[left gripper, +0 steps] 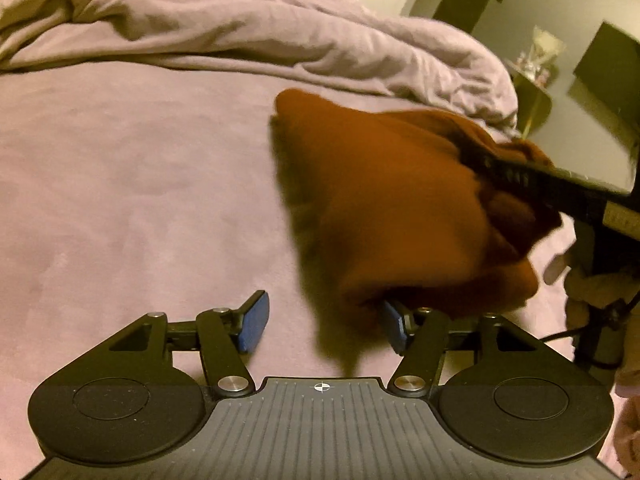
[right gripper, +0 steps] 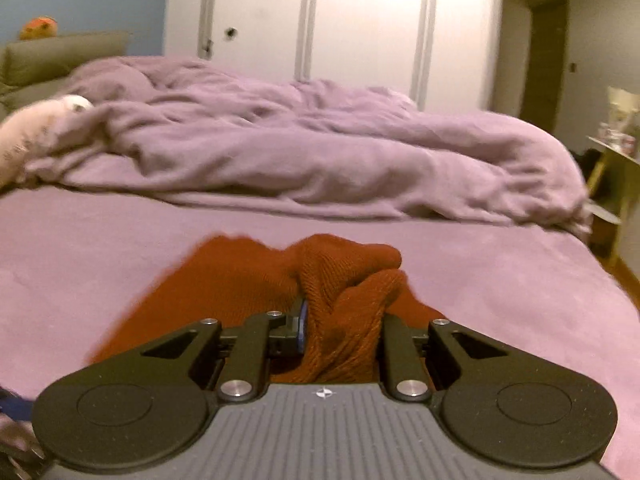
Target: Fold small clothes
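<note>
A rust-brown knitted garment (left gripper: 384,200) hangs bunched above the purple bed sheet (left gripper: 120,200), lifted from its right side. In the left wrist view my left gripper (left gripper: 324,326) stands open; the garment's lower edge drapes over its right blue pad (left gripper: 394,326) while the left pad (left gripper: 254,322) is bare. The other gripper's black finger (left gripper: 532,178) reaches into the cloth from the right. In the right wrist view my right gripper (right gripper: 340,330) is shut on a bunched fold of the garment (right gripper: 344,300), which hides the right pad.
A crumpled purple duvet (right gripper: 300,152) lies across the far half of the bed. White wardrobe doors (right gripper: 320,20) stand behind it. A small side table (right gripper: 616,160) with items stands past the bed's right edge, and a white plush toy (right gripper: 40,120) lies at far left.
</note>
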The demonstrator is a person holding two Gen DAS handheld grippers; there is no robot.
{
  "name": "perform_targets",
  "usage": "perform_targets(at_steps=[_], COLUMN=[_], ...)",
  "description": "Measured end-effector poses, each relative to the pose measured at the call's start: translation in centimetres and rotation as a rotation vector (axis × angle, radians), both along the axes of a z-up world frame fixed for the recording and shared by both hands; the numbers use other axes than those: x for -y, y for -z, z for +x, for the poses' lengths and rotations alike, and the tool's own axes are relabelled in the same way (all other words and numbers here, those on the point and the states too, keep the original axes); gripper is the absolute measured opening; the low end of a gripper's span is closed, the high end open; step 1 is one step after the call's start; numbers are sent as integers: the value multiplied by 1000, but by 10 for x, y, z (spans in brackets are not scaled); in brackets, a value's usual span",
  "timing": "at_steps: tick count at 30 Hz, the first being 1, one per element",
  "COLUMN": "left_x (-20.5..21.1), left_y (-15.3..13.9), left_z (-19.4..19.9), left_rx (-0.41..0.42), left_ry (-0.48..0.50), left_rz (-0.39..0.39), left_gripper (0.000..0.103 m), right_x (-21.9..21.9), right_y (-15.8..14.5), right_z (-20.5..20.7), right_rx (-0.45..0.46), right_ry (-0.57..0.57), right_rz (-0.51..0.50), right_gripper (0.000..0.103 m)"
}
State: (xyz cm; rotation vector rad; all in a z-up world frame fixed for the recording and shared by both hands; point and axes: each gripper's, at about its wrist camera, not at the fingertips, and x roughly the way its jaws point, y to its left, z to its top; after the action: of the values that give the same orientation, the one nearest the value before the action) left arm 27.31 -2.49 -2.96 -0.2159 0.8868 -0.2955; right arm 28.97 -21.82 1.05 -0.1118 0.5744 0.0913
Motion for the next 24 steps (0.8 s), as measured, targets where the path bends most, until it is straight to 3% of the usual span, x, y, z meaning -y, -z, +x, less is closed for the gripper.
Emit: perform_targets(at_steps=[2,4,6,8,13,16,19,21,24], left_x=[5,9,9,6,1,12,23,27,30], left_y=[4,8,9,7,8,8,7,6,5], left_z=[2,5,5,3,1,0,2,3,4], left_rx=[-24,-56,-63,-55,-74,-71,-75,-78,-79], left_ry=[21,19,15,13,-18,-12,-1,-3,-7], left_rz=[-24,-39,-23,-21,-53,-30,-7,-4,-10], left_gripper=[67,66,65,65,66,66,66,67,67], right_x=[19,44,65,82,99,103,100,98,88], right_y=[19,43,44,30,16,29,38,37,33], right_z=[1,10,2,-11,-66,-82,-76,-66,-59], right_rx=[-40,-156,-141,-130,-91,-171,-198,-193,-174], right_ry=[61,91,102,144,154,139,151,139,115], right_rz=[-30,35,151,238,379,483,508,534,483], right_gripper=[16,19,27,46,50,50,49,44,27])
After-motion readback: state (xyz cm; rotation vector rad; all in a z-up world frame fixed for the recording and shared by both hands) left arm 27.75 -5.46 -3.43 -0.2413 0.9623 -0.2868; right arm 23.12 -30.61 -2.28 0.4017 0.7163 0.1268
